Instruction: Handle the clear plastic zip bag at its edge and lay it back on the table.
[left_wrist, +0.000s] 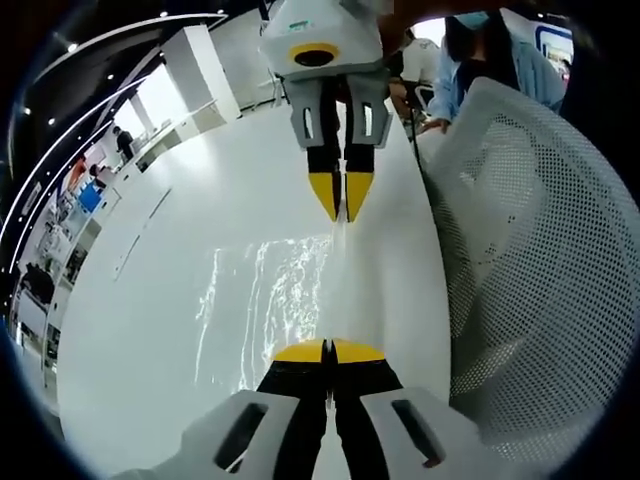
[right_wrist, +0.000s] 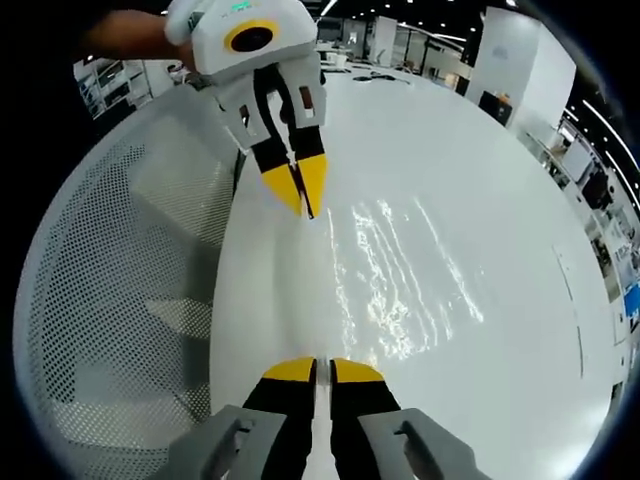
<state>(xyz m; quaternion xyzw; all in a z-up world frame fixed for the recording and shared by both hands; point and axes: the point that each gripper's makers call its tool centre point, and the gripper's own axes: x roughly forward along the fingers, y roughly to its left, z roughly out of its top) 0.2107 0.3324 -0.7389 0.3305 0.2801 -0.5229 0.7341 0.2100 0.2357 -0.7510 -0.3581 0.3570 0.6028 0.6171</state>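
The zip bag (left_wrist: 290, 300) hangs stretched over the table (left_wrist: 150, 330) between the two grippers, which face each other. The left gripper (left_wrist: 328, 352) pinches one end of its edge, the right gripper (right_wrist: 322, 368) the opposite end. A mesh chair (left_wrist: 530, 250) stands beside the table's edge.

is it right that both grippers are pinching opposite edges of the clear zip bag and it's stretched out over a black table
Not quite: the table is white, not black, as the left gripper view shows. The rest holds: the left gripper and the right gripper are each shut on an opposite edge of the clear zip bag, which is stretched between them over the table.
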